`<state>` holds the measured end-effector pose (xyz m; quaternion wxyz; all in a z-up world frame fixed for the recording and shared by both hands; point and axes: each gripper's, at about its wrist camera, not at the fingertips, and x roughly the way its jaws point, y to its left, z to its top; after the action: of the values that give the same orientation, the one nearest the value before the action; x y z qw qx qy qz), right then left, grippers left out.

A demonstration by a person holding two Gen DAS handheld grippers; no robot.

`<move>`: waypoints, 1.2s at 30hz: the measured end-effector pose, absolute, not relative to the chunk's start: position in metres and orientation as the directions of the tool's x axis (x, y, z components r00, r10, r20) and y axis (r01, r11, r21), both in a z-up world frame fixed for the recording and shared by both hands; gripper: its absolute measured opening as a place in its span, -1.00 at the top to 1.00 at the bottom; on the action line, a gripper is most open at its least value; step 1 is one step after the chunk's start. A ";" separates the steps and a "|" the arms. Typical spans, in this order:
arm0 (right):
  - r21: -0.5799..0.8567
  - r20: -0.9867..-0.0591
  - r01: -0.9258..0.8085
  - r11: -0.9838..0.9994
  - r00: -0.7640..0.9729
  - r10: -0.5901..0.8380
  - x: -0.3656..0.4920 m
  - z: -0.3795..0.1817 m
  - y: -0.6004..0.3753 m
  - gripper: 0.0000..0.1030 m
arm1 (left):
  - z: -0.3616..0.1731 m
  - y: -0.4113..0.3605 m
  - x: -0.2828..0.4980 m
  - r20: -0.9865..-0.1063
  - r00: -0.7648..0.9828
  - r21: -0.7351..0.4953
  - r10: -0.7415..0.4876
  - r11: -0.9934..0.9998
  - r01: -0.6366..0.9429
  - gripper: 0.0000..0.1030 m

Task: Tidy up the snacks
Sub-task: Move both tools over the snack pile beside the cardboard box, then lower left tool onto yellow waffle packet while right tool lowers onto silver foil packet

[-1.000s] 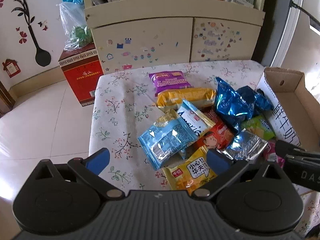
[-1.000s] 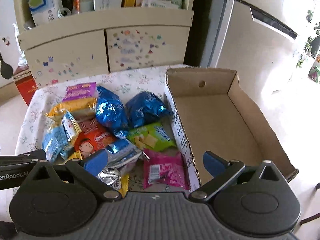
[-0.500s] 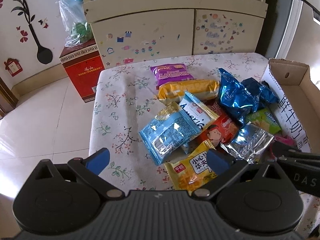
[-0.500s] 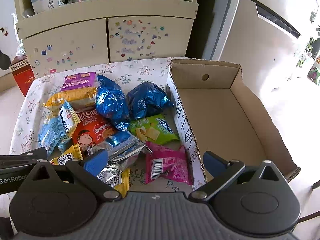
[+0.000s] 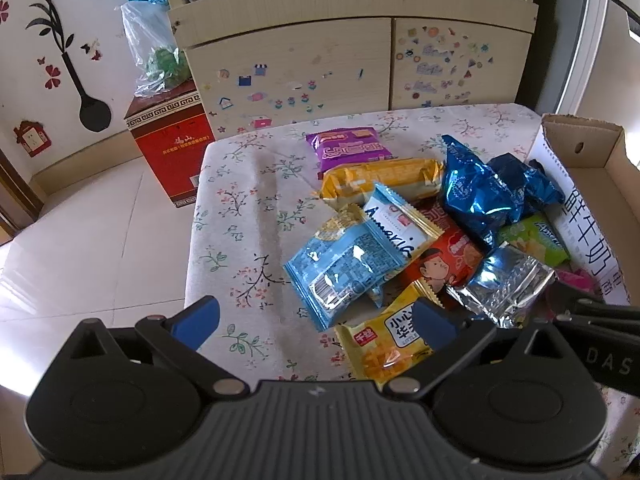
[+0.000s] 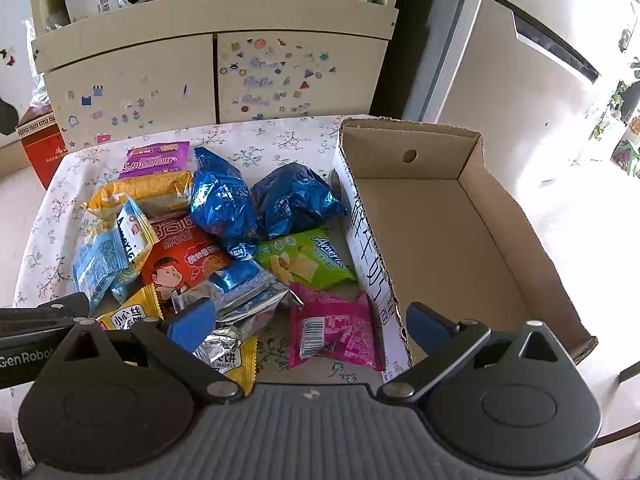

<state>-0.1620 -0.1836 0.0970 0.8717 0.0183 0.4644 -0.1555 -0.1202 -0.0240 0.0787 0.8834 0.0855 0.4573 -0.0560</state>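
Nothing packed yet: the cardboard box [image 6: 440,240] sits empty, the snacks [image 6: 224,232] piled beside it on the desk [image 5: 240,208]. Both grippers hover with jaws spread.

Floral-clothed table [image 5: 240,216] bears heaped snack packets [image 6: 208,240] beside a cardboard box [image 6: 440,240].

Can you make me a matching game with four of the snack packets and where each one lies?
Things:
1. purple packet
2. pink packet
3. green packet
4. light blue packet

Places:
A. nearest the right gripper, beside the cardboard box
B. far end of the pile, nearest the cupboard
C. left edge of the pile, partly under the white American packet
D. between the dark blue bags and the pink packet

Pairs: 1-B, 2-A, 3-D, 4-C
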 end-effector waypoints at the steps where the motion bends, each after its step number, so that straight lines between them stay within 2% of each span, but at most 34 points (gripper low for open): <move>1: -0.115 -0.816 0.286 0.951 0.519 -0.255 -0.162 0.097 -0.184 -1.00 | 0.079 -0.024 -0.120 -0.818 0.575 0.101 -0.019 0.979 0.176 -0.97; 14: -0.136 -0.816 0.278 0.951 0.514 -0.267 -0.161 0.096 -0.181 -1.00 | 0.079 -0.023 -0.121 -0.815 0.580 0.108 -0.008 0.980 0.165 -0.97; 20: -0.096 -0.822 0.264 0.960 0.522 -0.226 -0.161 0.097 -0.185 -1.00 | 0.080 -0.020 -0.120 -0.812 0.583 0.083 -0.034 0.982 0.172 -0.98; 25: 0.065 -0.820 0.232 0.971 0.567 -0.080 -0.168 0.104 -0.201 -1.00 | 0.081 -0.013 -0.116 -0.807 0.589 0.053 -0.053 0.985 0.162 -0.98; 30: 0.318 -0.802 0.225 0.921 0.581 0.135 -0.176 0.101 -0.231 -1.00 | 0.078 -0.005 -0.112 -0.815 0.575 0.006 -0.077 0.990 0.140 -0.98; 36: 0.462 -0.773 0.237 0.855 0.580 0.257 -0.183 0.091 -0.247 -0.99 | 0.067 -0.008 -0.107 -0.837 0.535 -0.043 -0.114 0.989 0.143 -0.98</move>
<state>-0.1832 -0.2469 0.0910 0.8469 0.2695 0.4583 0.0061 -0.1068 -0.0084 0.0673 0.8760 0.0151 0.4764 -0.0733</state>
